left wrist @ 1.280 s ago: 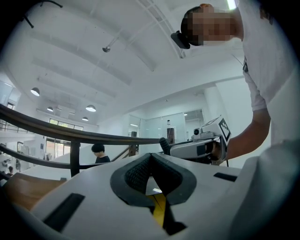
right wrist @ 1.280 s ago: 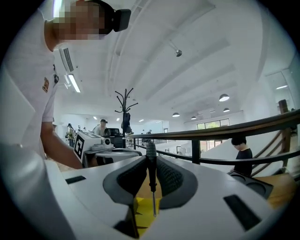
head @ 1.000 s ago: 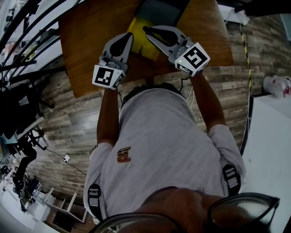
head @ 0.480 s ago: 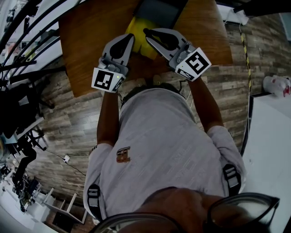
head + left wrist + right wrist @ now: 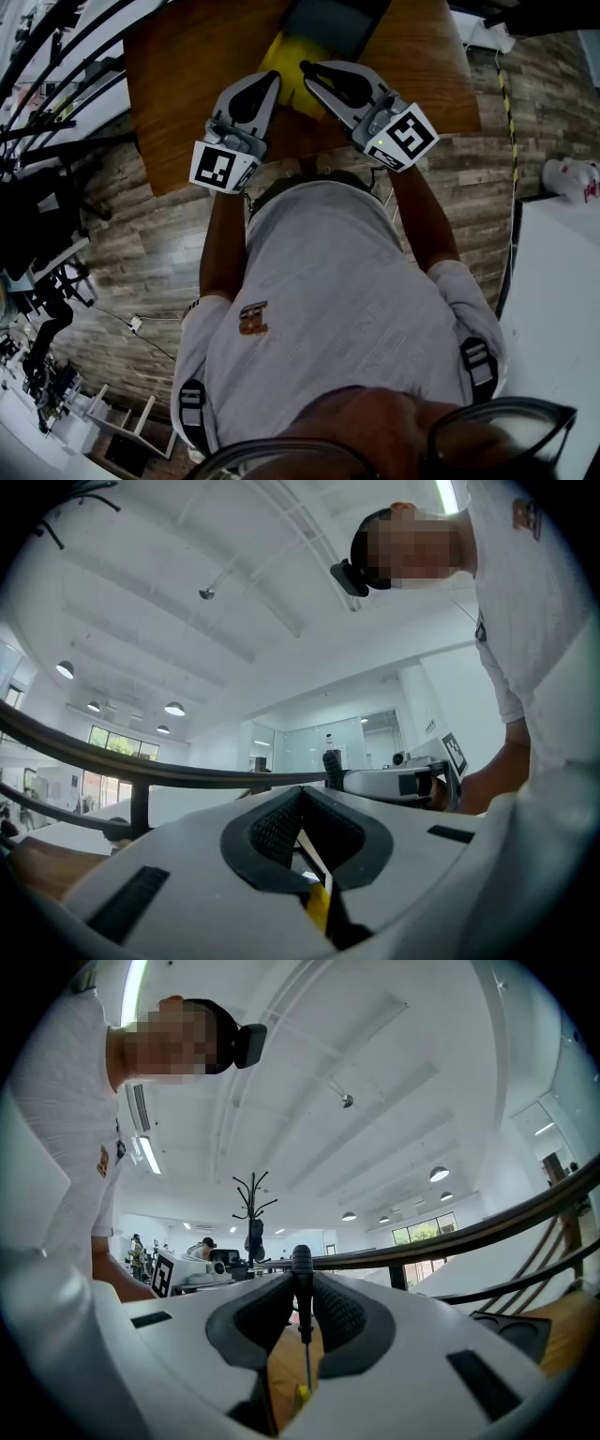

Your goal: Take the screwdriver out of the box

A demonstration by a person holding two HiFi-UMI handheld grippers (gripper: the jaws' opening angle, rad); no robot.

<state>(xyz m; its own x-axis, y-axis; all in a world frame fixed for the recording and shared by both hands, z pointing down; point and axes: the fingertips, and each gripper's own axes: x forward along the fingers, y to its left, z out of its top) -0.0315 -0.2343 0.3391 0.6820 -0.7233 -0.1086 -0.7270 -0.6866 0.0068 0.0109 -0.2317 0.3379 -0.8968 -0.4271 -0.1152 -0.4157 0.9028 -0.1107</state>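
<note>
Broadly, saw a plank floor down the left and right of the head view, and a person's torso in a white shirt filling the lower middle. Found a brown wooden table along the top of the frame, carrying a yellow box at top centre, with a dark grey panel just behind it. Made out the left gripper left of centre, tips at the box's near side, marker cube turned toward the torso. Read its jaws in the left gripper view as drawn together, pads meeting at the tip, with only a thin pale sliver and a bit of yellow in the slit below; could not make out any thing gripped there. Spotted the right gripper just right of it, over the box. Read its jaws as clamped on the screwdriver: black handle upright between the ribbed pads, thin metal shaft running toward the lower middle of the right gripper view, ending by a small yellow speck, table wood behind. Could not judge the tip as clear of the box or not.
</note>
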